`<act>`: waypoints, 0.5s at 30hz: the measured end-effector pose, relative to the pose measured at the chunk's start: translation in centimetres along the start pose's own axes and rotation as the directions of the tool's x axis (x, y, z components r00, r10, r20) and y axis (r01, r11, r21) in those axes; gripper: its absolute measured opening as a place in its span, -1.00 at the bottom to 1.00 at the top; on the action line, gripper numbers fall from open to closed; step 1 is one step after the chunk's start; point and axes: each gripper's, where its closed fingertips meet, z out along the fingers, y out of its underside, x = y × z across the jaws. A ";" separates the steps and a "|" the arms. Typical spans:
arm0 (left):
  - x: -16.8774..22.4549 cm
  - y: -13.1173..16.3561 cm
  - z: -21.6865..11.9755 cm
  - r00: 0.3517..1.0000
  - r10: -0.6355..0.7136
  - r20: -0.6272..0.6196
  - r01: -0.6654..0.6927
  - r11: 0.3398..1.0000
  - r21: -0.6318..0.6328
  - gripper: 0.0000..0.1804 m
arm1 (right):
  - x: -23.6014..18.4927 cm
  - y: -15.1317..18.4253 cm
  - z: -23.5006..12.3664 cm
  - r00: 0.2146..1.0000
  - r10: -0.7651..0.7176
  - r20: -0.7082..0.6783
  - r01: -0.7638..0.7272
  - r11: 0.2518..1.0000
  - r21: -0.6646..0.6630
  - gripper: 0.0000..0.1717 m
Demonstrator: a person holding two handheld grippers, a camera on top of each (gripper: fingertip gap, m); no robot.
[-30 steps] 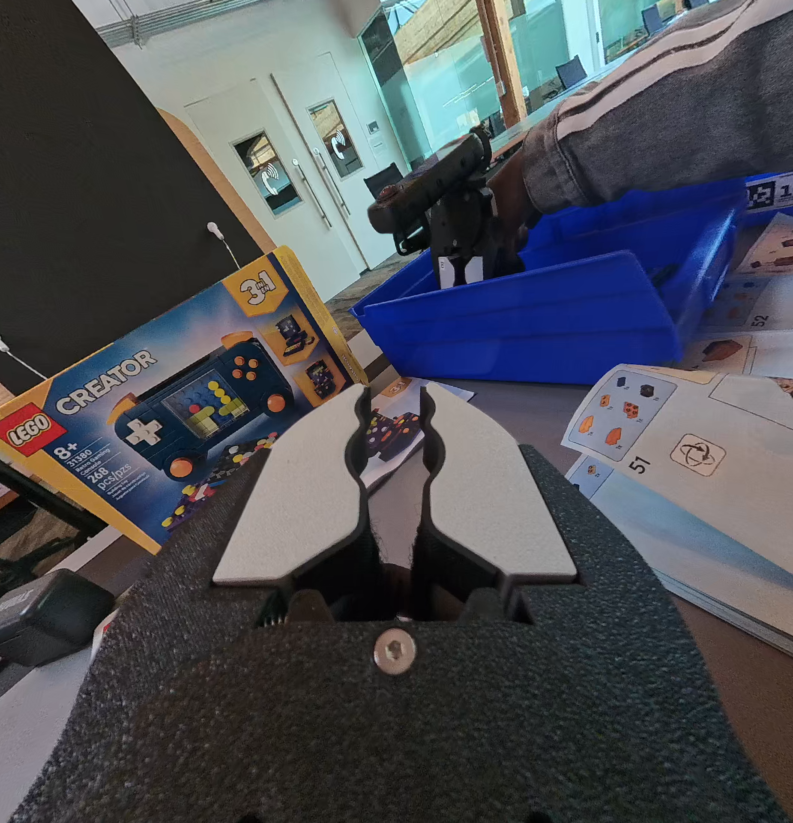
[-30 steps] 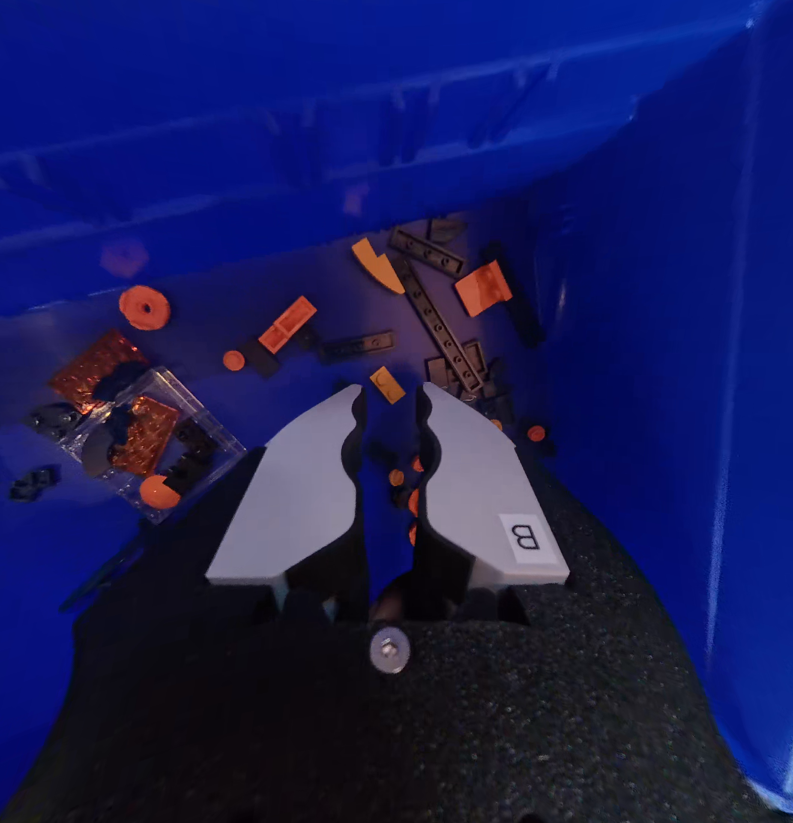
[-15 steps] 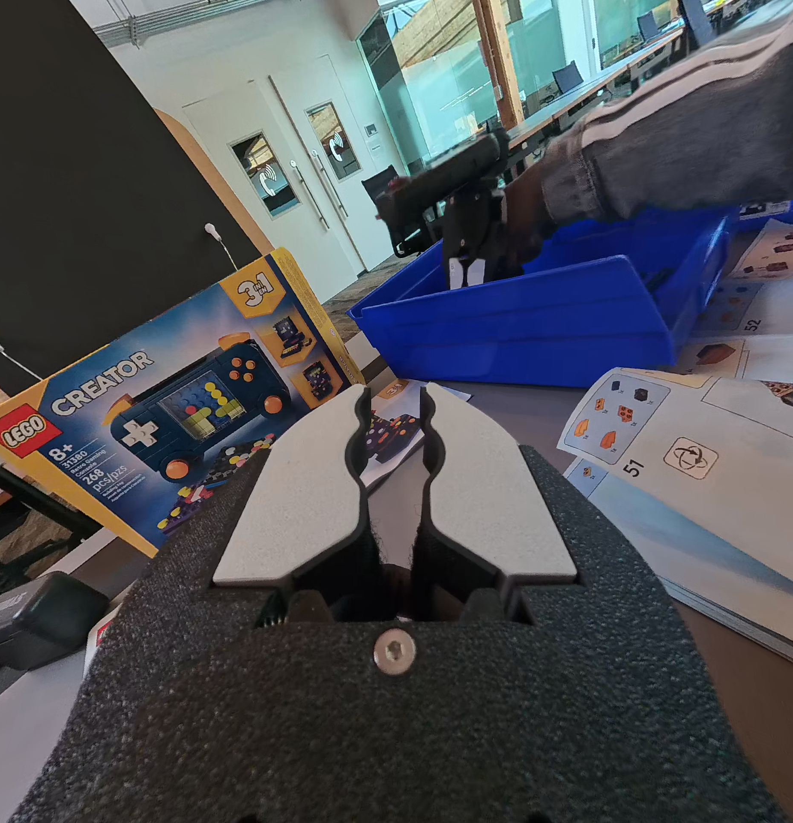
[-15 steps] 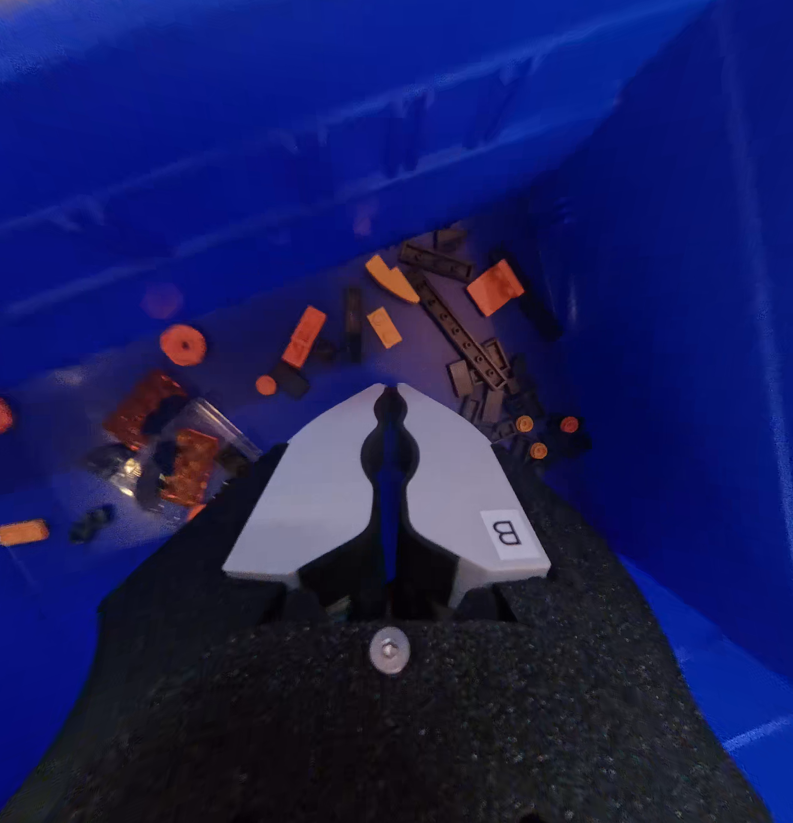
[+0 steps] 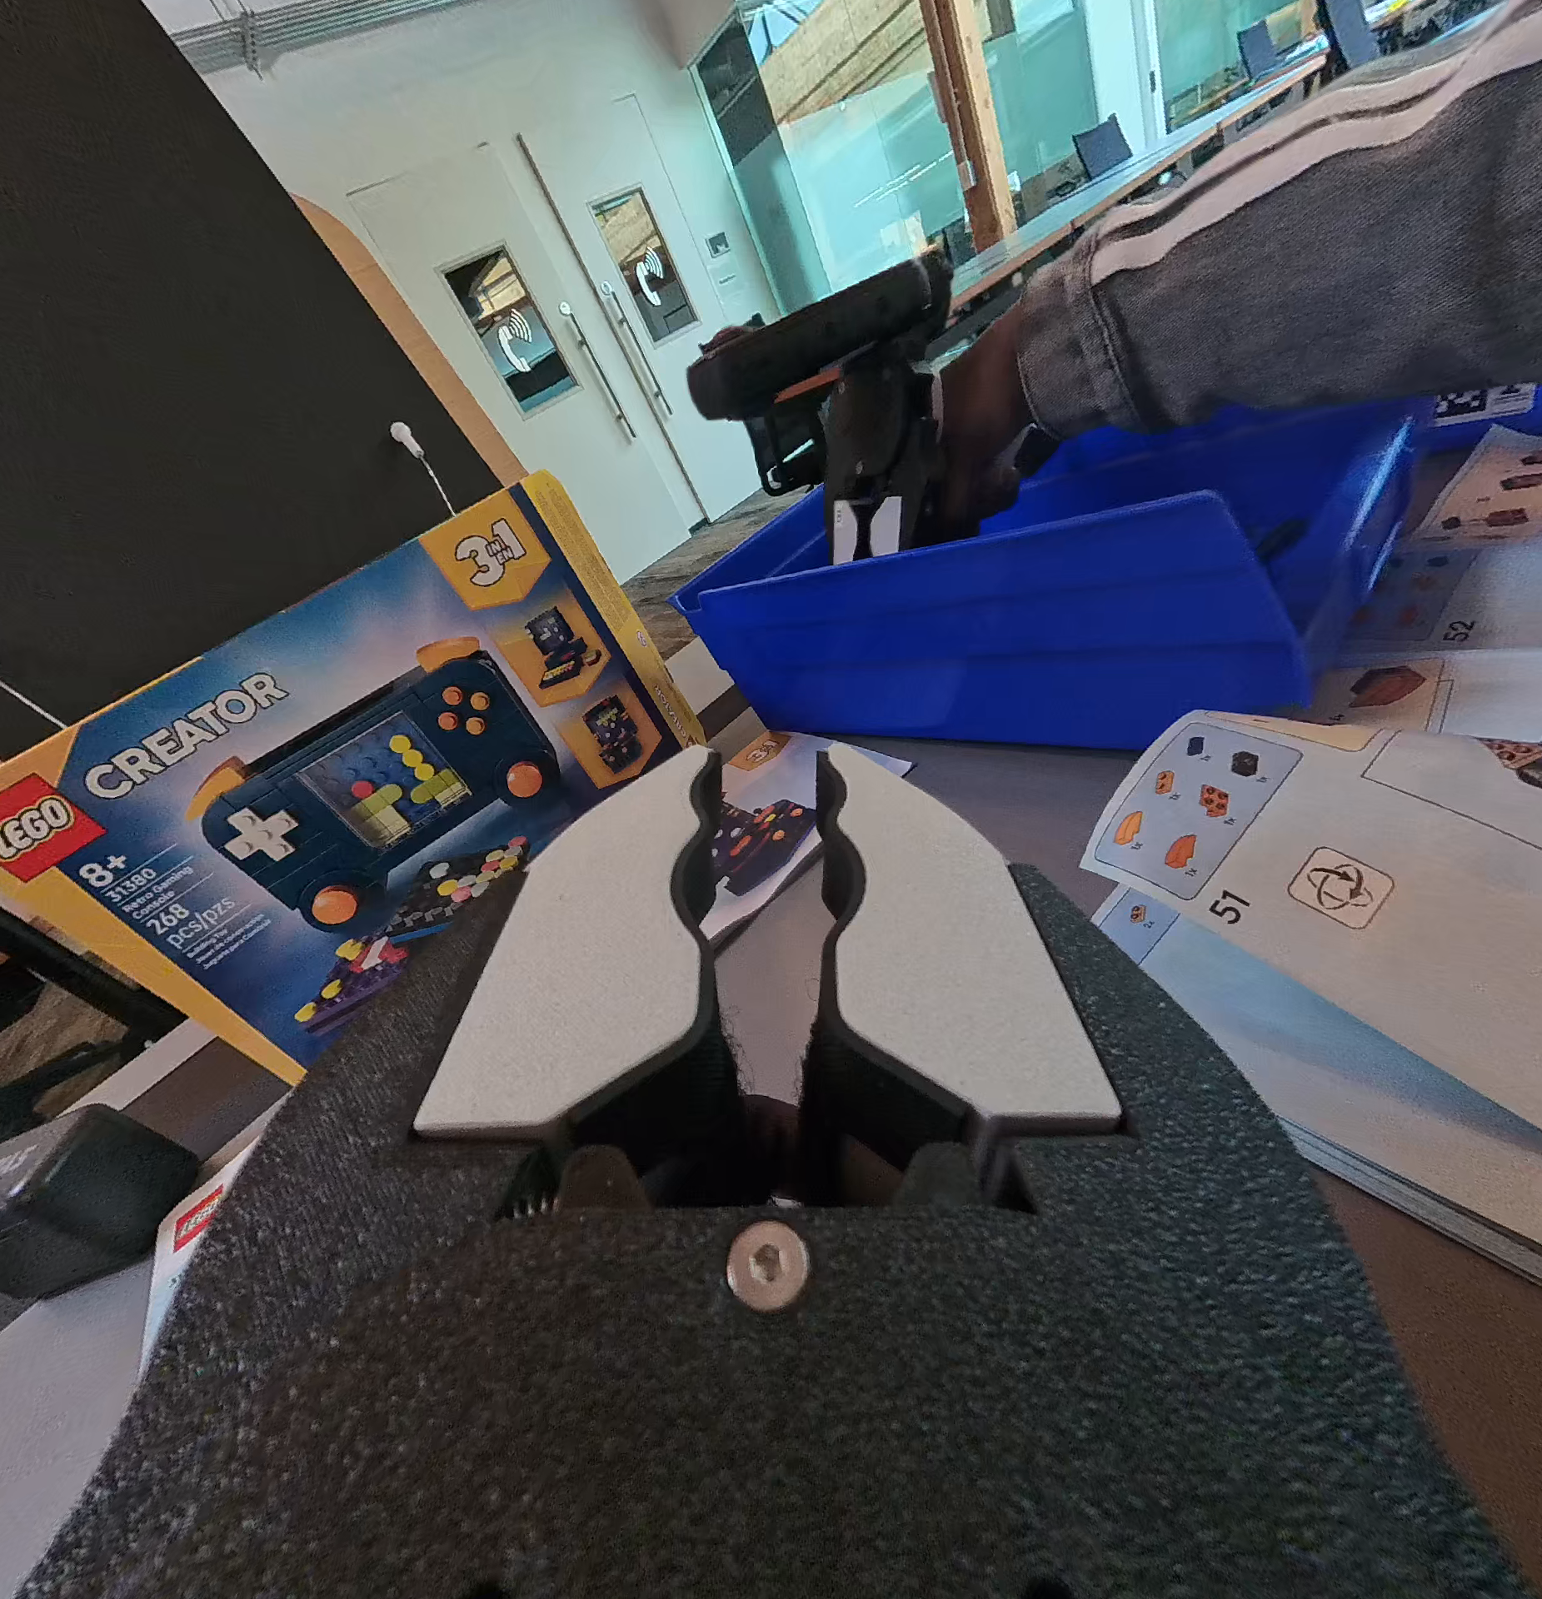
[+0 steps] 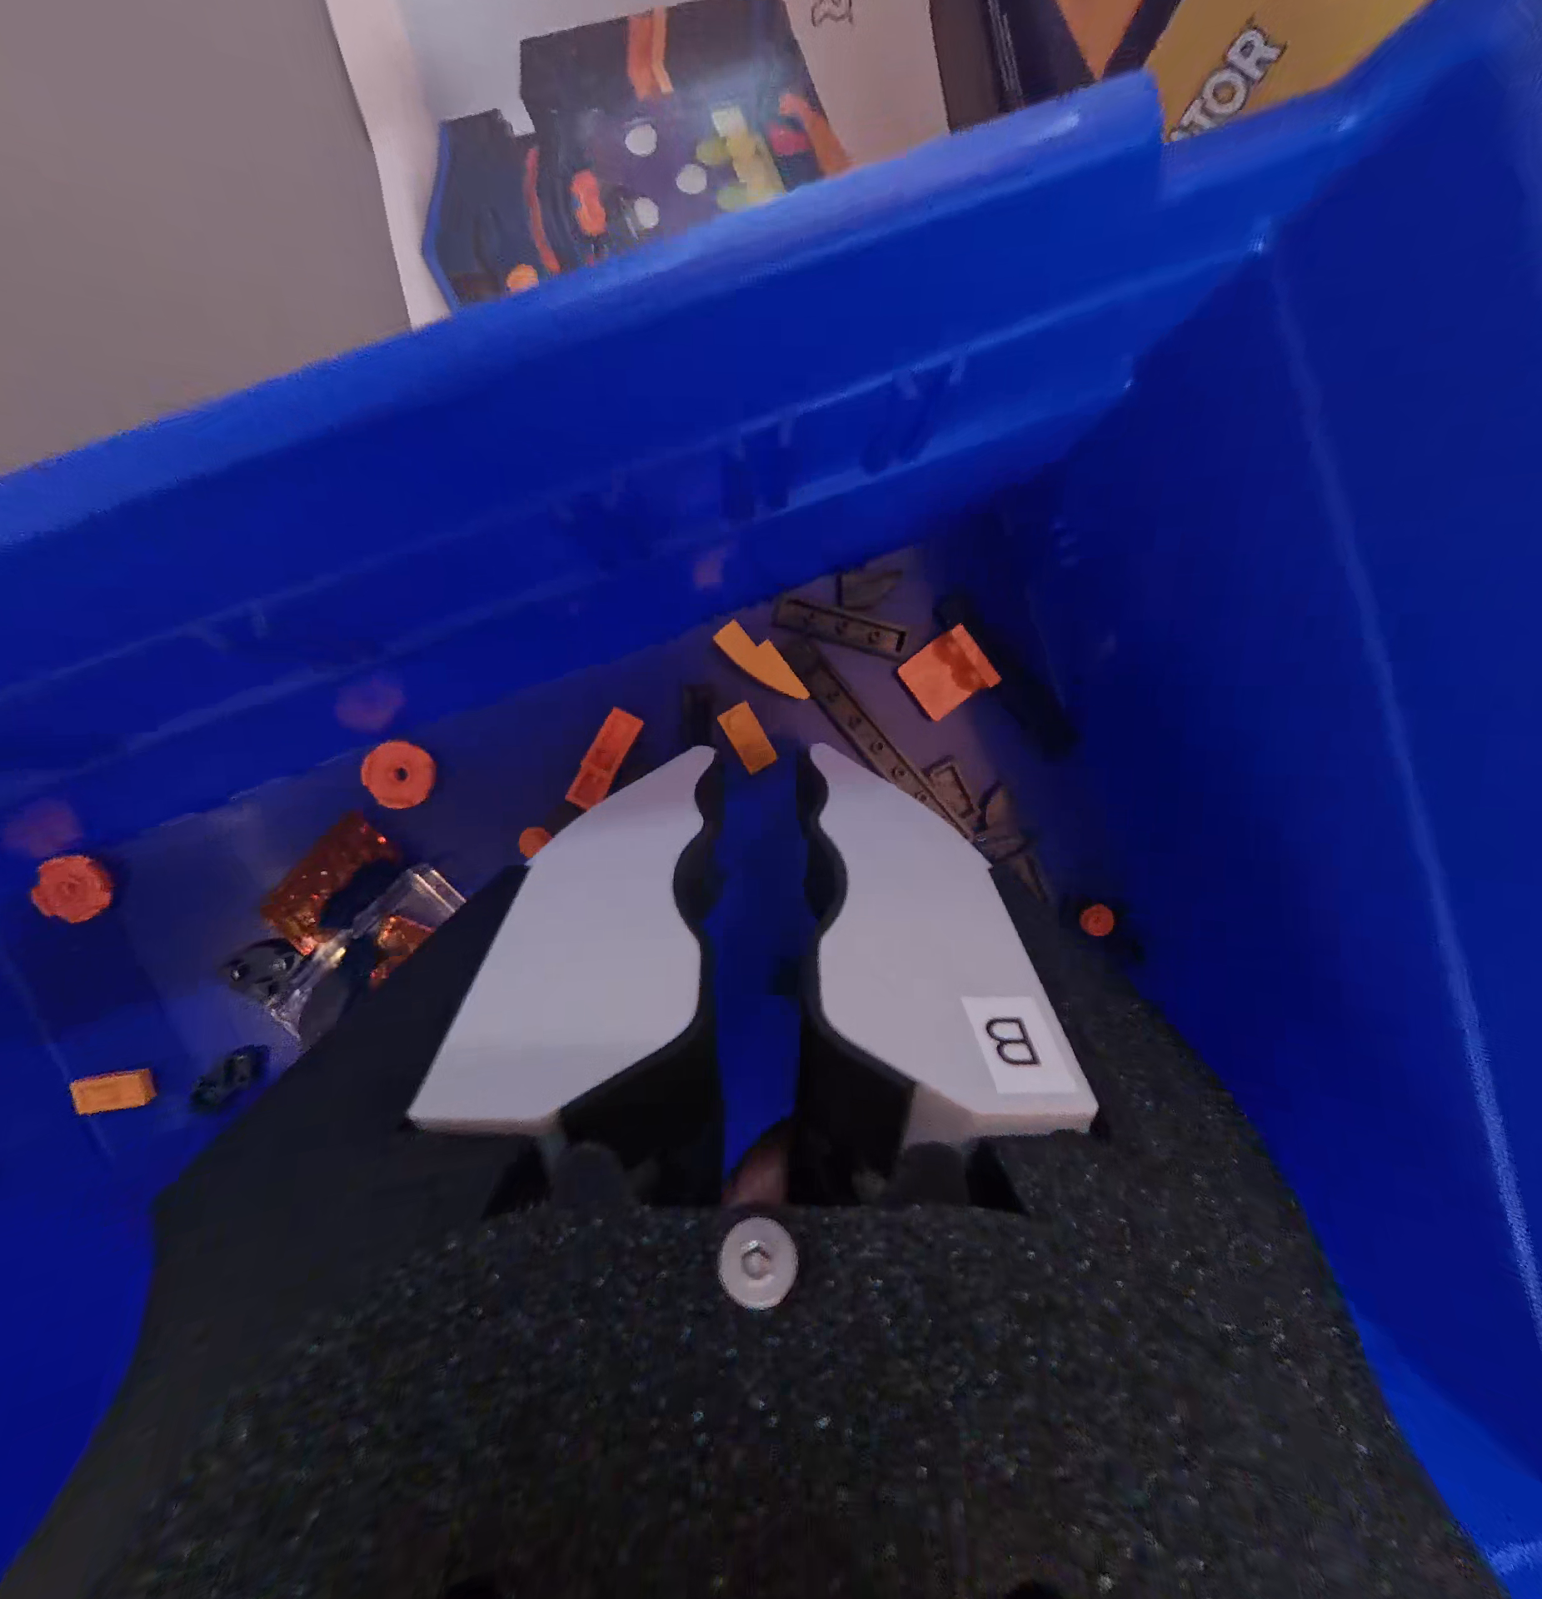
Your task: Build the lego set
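Note:
My left gripper [image 5: 763, 761] is open and empty, low over the table, facing a toy brick set box [image 5: 317, 779] and a small leaflet [image 5: 767, 831]. My right gripper [image 6: 760, 757] is inside a blue bin [image 6: 577, 484], open, with nothing between its pads. A small orange plate [image 6: 747, 735] lies on the bin floor just past its fingertips, untouched. Around it lie an orange slope [image 6: 763, 662], an orange tile [image 6: 949, 671], a long dark plate [image 6: 871, 744] and orange round pieces [image 6: 397, 773]. The left wrist view shows the right gripper [image 5: 867, 519] dipping into the bin [image 5: 1009, 640].
An open instruction booklet [image 5: 1356, 908] lies on the table to the right of my left gripper. A person's grey sleeve [image 5: 1312, 260] reaches over the bin. A black device [image 5: 57, 1194] sits at the lower left. A clear piece with orange glittery plates [image 6: 360, 900] lies at the bin's left. My right fingertips sit around 25 centimetres from my left ones.
My right gripper shut half a second ago with no piece showing between the pads, then opened again and pulled back higher in the bin. My left gripper has stayed still and open.

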 end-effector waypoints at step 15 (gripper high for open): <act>0.1 0.9 0.3 1.000 -0.019 -0.016 0.019 0.999 -0.027 -0.78 | 0.1 0.0 1.8 0.987 -0.146 0.070 0.148 0.988 -0.030 -0.82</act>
